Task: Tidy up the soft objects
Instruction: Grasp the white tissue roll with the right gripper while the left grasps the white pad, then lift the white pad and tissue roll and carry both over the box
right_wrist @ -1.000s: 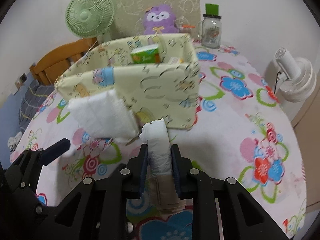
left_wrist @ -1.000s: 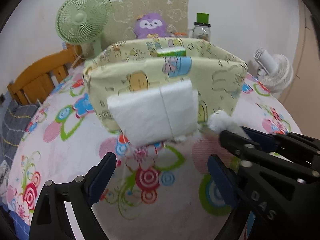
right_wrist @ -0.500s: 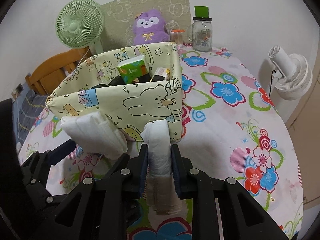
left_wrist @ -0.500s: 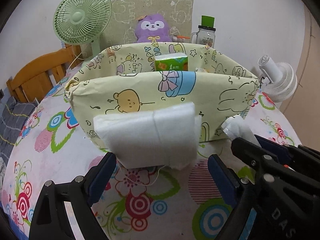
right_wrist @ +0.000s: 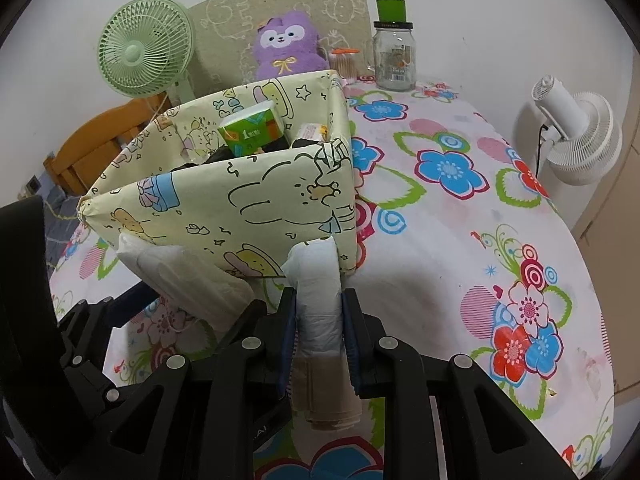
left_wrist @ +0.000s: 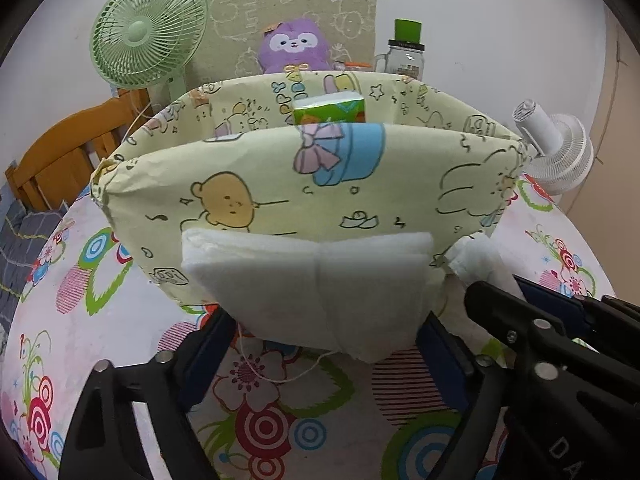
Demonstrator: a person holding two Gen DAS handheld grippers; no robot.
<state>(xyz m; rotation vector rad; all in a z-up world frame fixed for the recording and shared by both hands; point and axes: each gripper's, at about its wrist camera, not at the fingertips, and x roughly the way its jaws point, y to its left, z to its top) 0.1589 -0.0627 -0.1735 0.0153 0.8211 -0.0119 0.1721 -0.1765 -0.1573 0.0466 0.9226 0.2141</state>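
Since earlier, left gripper (left_wrist: 324, 344) was advanced, jaws closing around white pad (left_wrist: 312, 280), probably not yet pressed; right gripper (right_wrist: 318, 320) is clamped on rolled pad (right_wrist: 318, 280) near box (right_wrist: 256, 204).

Two fisheye views are taken from the wrists, each angled downward along its own gripper fingers toward a flowered table (right_wrist: 460, 264). A yellow cartoon-print fabric bin (left_wrist: 320, 184) is seen close and nearly head-on from the left wrist, and obliquely from its right corner by the right wrist (right_wrist: 248, 208). Both share the bin, green fan (left_wrist: 150, 32) and purple plush (right_wrist: 286, 46) (against the far wall).
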